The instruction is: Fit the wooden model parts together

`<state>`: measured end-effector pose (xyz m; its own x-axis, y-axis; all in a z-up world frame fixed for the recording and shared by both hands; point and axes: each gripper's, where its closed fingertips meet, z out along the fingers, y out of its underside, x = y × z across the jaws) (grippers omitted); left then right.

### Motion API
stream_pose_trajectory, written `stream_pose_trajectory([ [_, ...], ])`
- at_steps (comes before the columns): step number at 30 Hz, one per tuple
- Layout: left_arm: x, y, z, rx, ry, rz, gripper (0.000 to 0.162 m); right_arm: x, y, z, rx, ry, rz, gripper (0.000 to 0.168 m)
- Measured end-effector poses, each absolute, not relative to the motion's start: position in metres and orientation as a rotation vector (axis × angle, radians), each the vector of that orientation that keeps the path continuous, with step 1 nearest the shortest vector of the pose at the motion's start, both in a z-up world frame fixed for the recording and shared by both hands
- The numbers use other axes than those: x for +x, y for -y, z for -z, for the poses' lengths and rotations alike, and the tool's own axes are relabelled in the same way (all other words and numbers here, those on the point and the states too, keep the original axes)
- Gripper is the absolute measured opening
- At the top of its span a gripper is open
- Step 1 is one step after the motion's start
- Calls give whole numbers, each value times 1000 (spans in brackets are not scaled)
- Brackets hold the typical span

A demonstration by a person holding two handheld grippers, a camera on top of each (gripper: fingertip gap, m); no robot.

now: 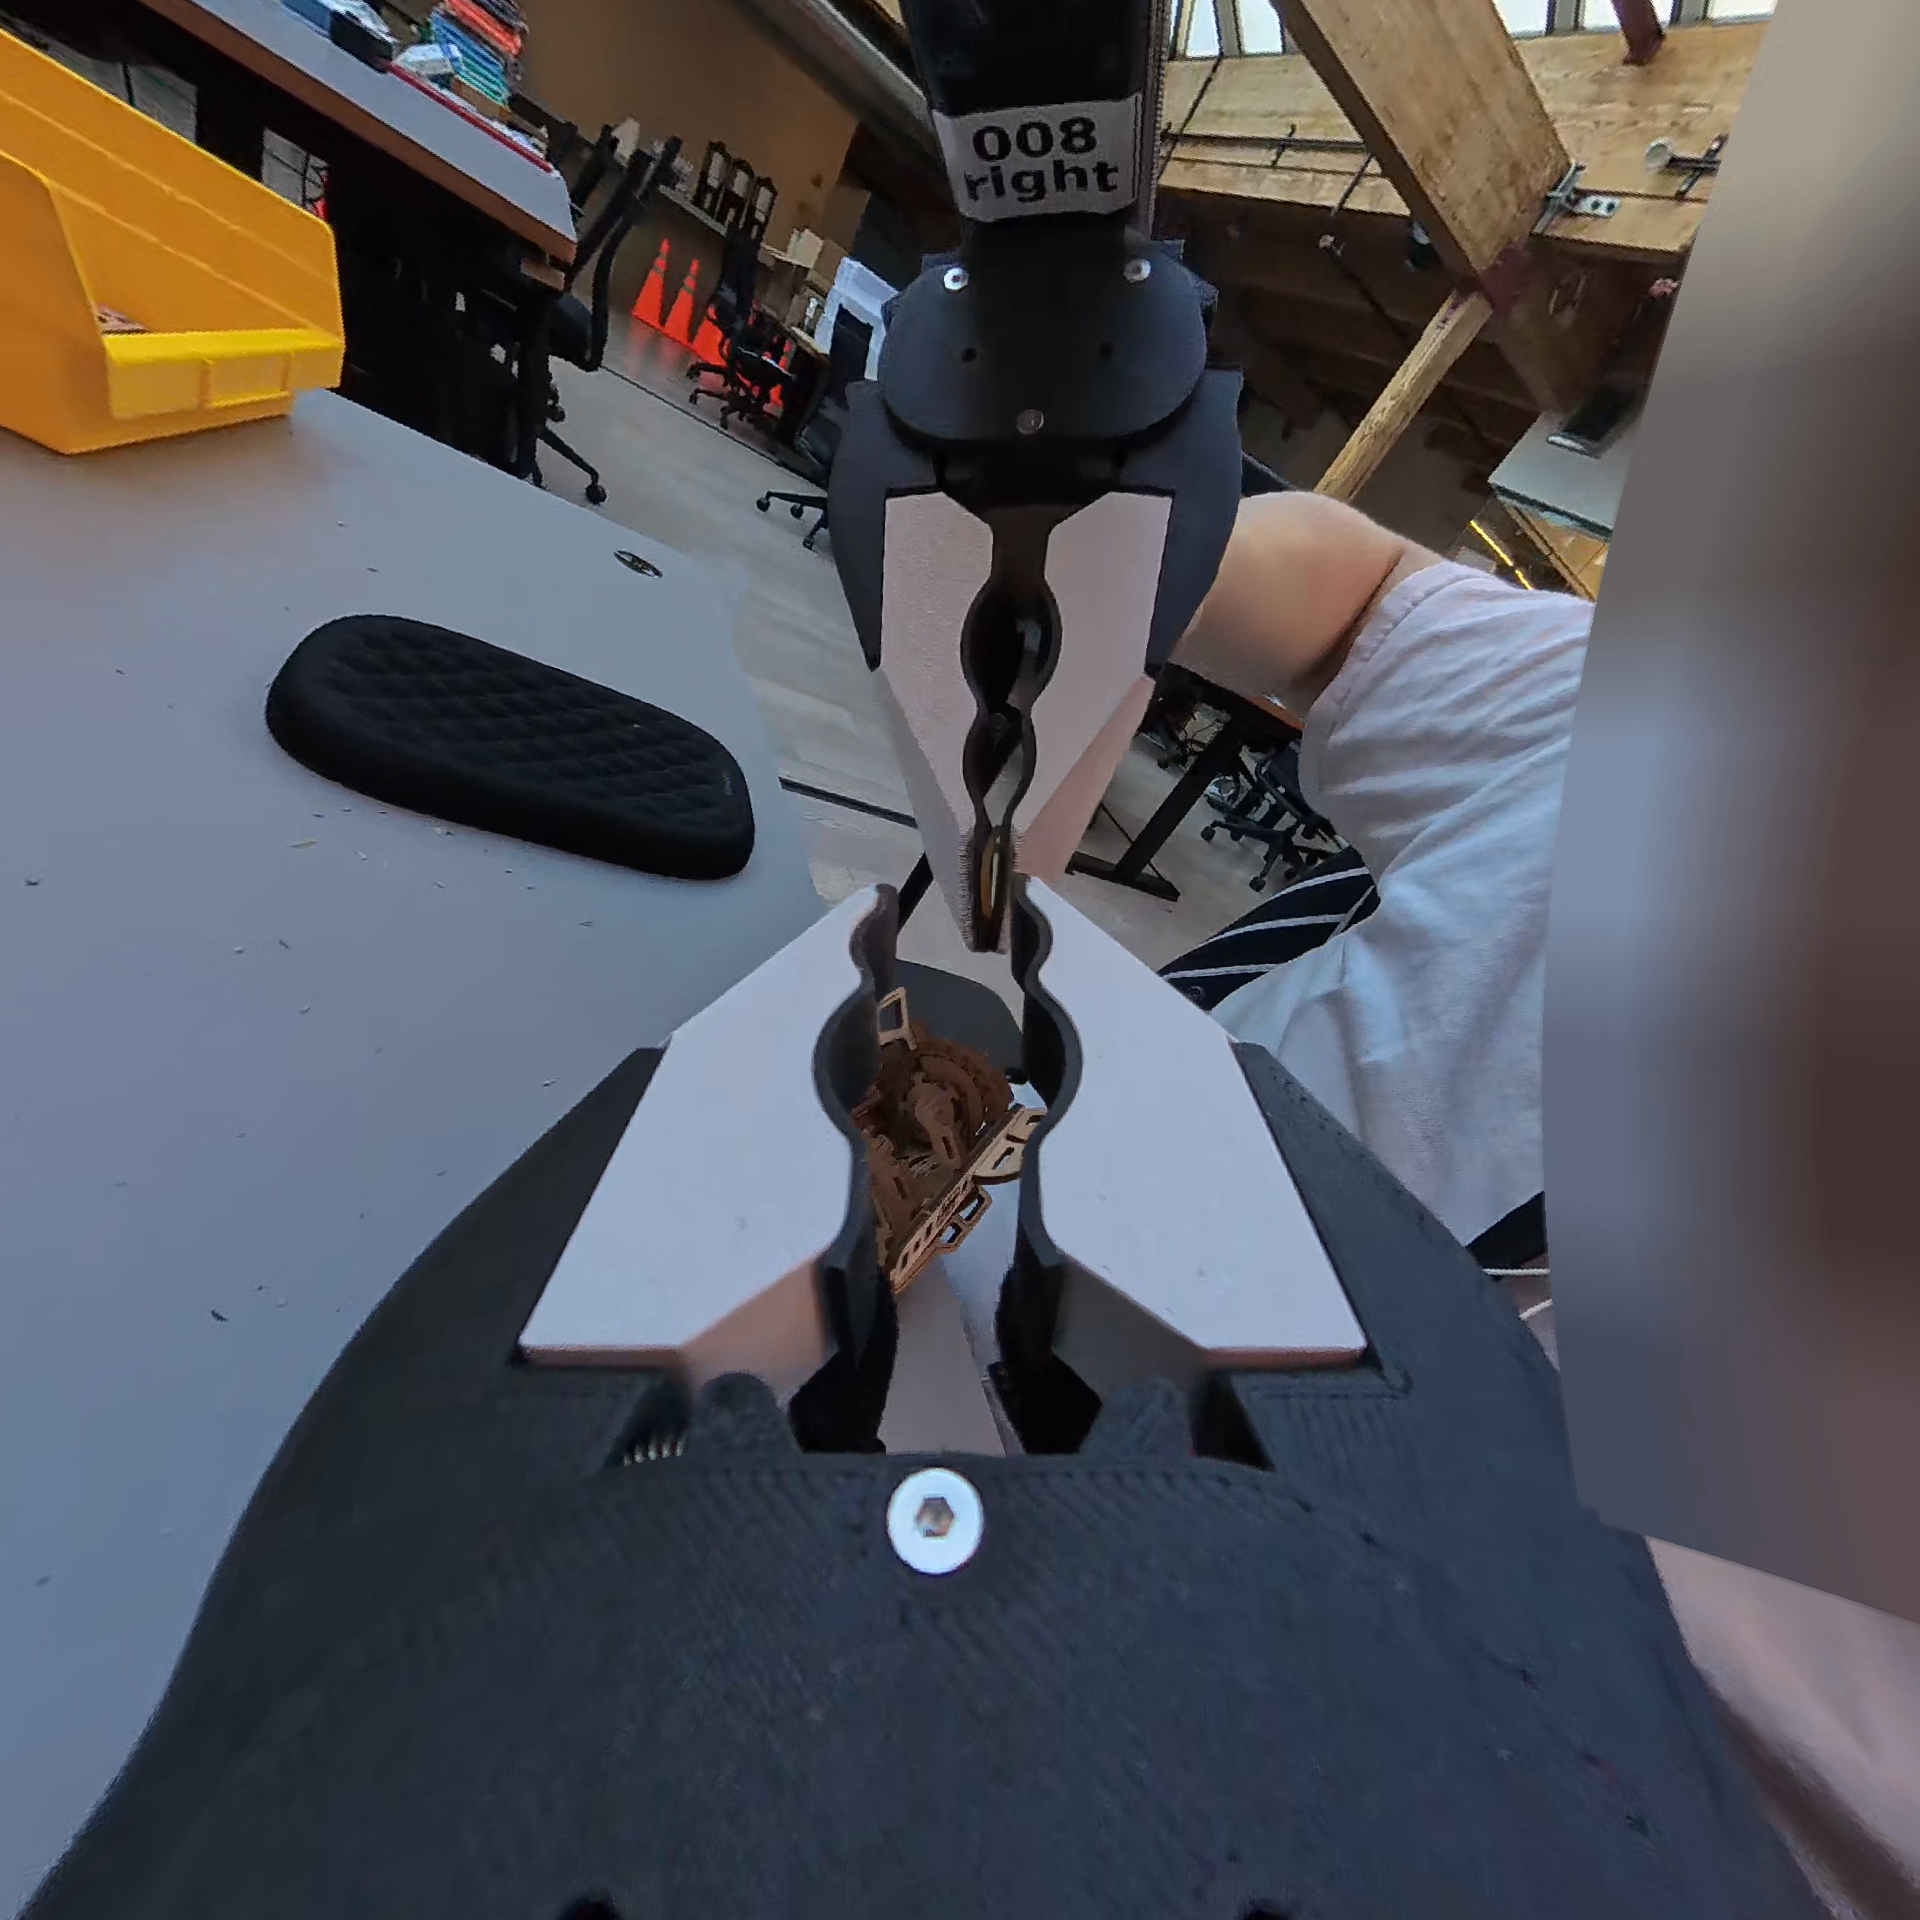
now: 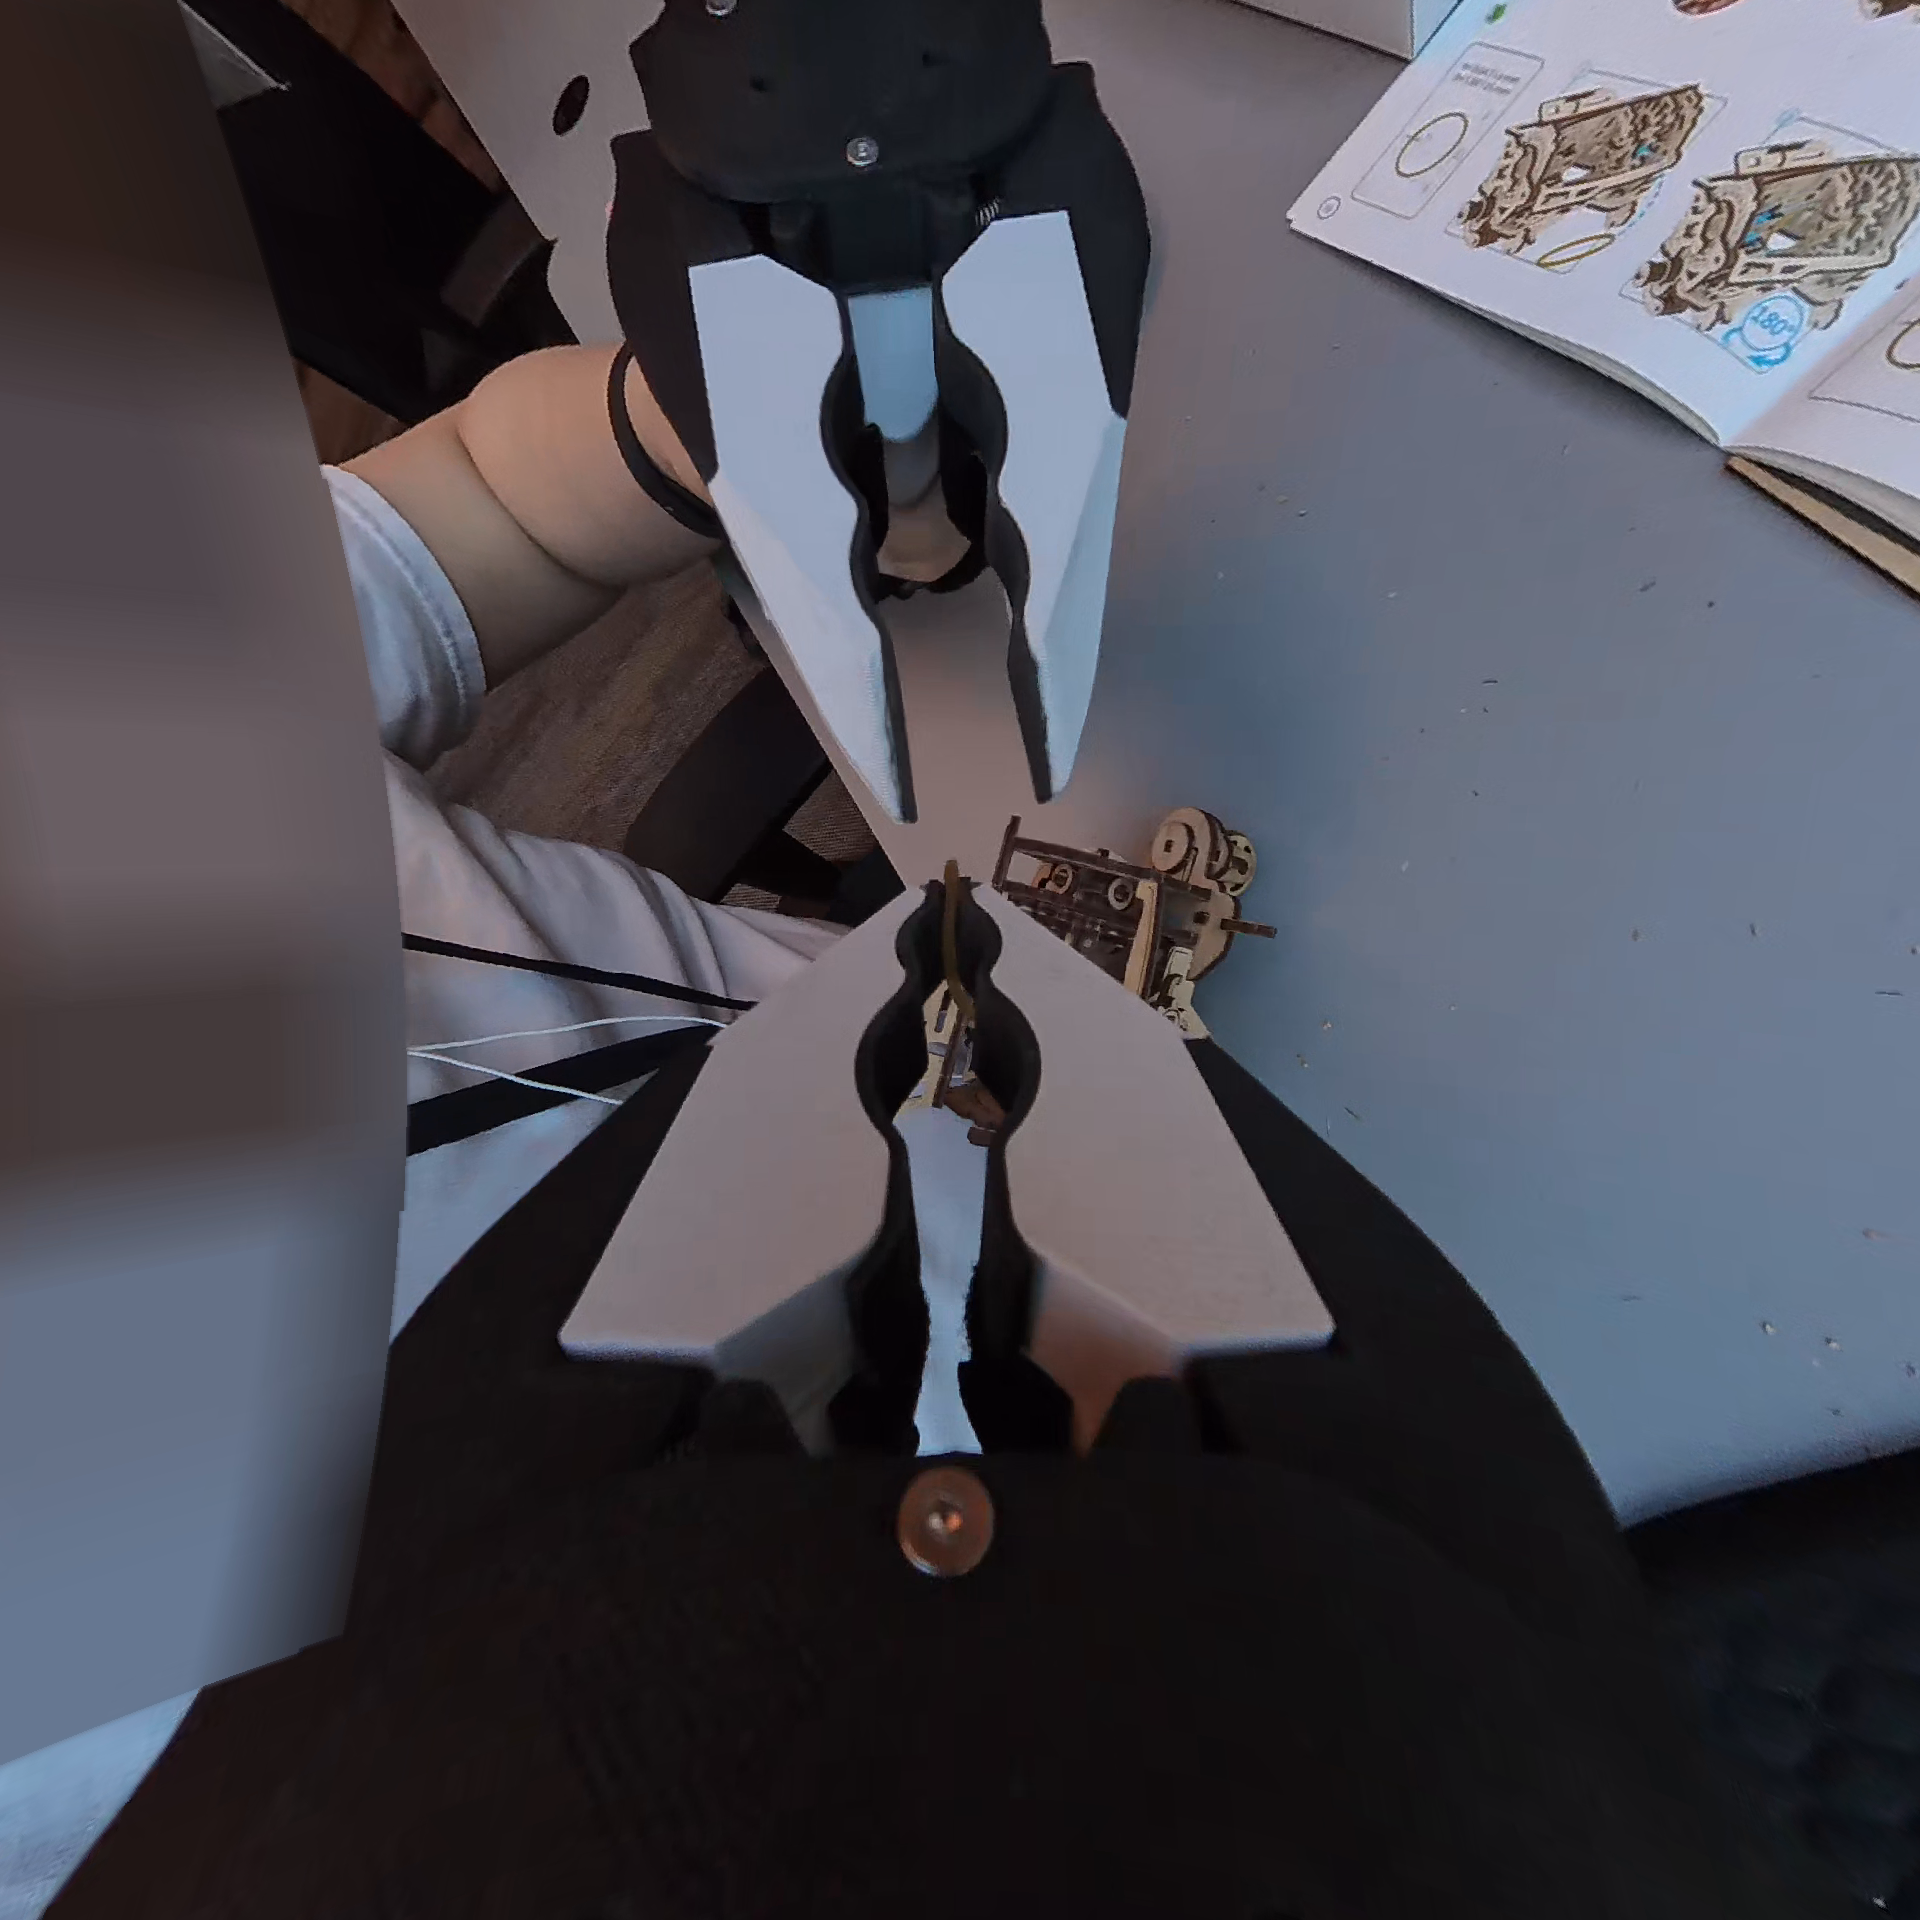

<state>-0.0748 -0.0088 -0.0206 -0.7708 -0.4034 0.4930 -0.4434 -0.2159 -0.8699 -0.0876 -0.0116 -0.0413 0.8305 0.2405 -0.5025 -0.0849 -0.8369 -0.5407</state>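
right fingers (image 2: 951,894) pinch thin ring (image 2: 961,971); left fingers (image 2: 977,810) parted, empty; grey table (image 2: 1558,935), workshop.

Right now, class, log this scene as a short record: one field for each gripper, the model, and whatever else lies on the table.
left gripper: open, holding nothing
right gripper: shut on thin brownish band
wooden model: on grey table, below both grippers' tips
instruction booklet: open, far corner
black pad: lying flat
yellow bin: table's far edge
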Motion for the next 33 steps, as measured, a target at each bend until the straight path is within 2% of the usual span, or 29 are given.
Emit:
stream_pose_trajectory([
  [9, -77, 24, 24, 976, 2016, -2119, 8, -87, 14, 44, -2465, 170, -723, 0],
  [11, -77, 24, 24, 969, 2032, -2119, 1, -88, 14, 45, -2466, 175, -720, 0],
  [18, -76, 21, 27, 992, 2098, -2112, 0, -85, 14, 47, -2469, 157, -715, 0],
  [24, -74, 17, 24, 1063, 1931, -2108, 0, -79, 10, 40, -2394, 173, -633, 0],
  [25, -73, 18, 24, 1078, 1898, -2104, 0, -77, 9, 39, -2377, 196, -594, 1],
  [29, -68, 15, 22, 1167, 1792, -2095, 0, -65, 11, 46, -2321, 369, -269, 30],
  [33, -61, 12, 27, 1263, 1743, -2066, 0, -50, 3, 32, -2091, 509, 167, 35],
])
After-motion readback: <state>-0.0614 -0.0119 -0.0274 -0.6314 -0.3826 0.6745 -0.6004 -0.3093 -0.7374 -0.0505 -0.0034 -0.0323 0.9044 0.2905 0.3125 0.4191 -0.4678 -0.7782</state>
